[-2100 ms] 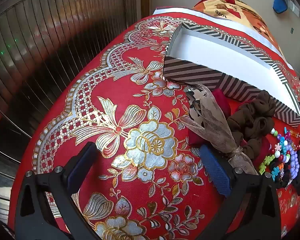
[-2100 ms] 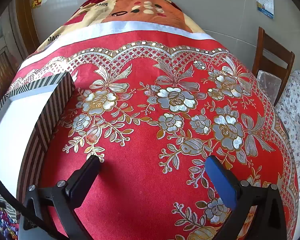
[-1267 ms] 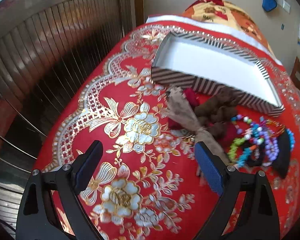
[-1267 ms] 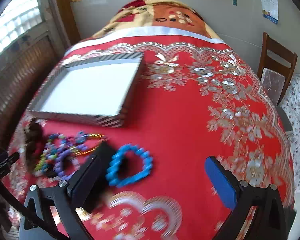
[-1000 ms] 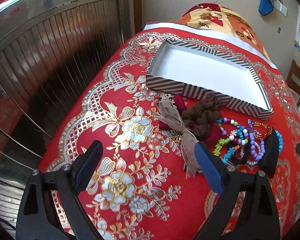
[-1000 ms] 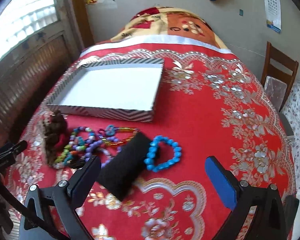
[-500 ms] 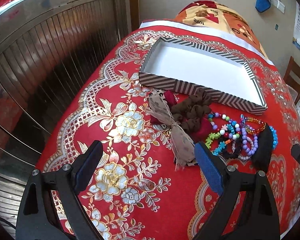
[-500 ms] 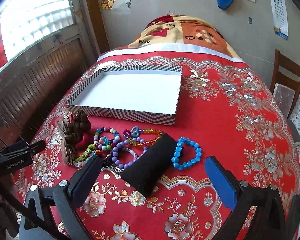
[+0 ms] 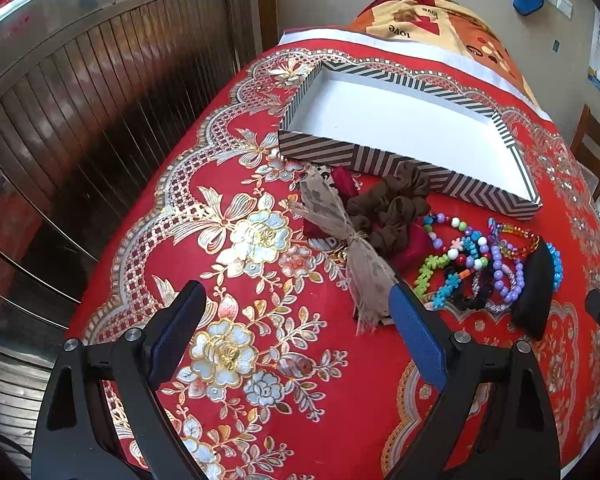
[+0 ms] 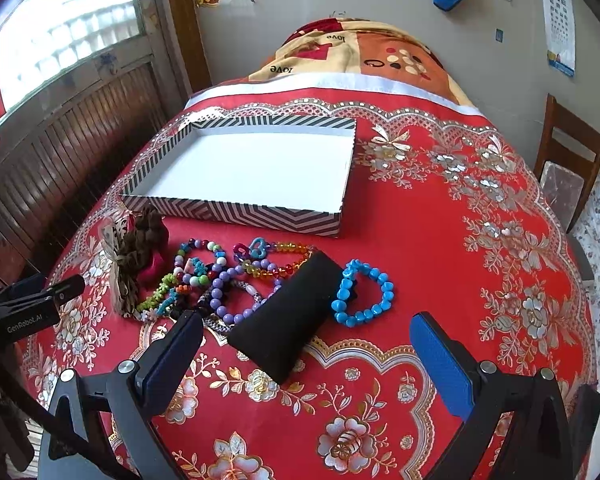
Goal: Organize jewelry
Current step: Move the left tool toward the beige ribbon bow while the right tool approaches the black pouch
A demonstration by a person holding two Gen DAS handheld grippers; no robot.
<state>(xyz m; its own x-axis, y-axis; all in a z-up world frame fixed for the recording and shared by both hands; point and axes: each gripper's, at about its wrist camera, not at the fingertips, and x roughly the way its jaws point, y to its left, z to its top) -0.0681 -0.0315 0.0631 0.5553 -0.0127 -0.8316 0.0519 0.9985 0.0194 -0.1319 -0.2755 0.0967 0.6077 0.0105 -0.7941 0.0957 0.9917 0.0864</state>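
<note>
A shallow striped box [image 10: 236, 210] with a white, empty inside stands on the red tablecloth; it also shows in the left wrist view [image 9: 400, 160]. In front of it lie brown scrunchies [image 10: 140, 240] with a lace bow [image 9: 340, 224], a heap of coloured bead bracelets [image 10: 220, 272], a black pouch [image 10: 288, 316] and a blue bead bracelet [image 10: 364, 294]. My right gripper [image 10: 306, 346] is open and empty, above the table just in front of the pouch. My left gripper [image 9: 294, 320] is open and empty, in front and left of the bow.
A wooden slatted panel [image 9: 100, 120] runs along the table's left side. A wooden chair [image 10: 568, 160] stands at the right. A folded patterned blanket [image 10: 360, 56] lies at the table's far end. The left gripper's body [image 10: 28, 308] shows at the left edge of the right wrist view.
Both grippers have pulled back and up from the table, so the box and all the jewelry have come into view. Both stayed open. Nothing on the table has moved.
</note>
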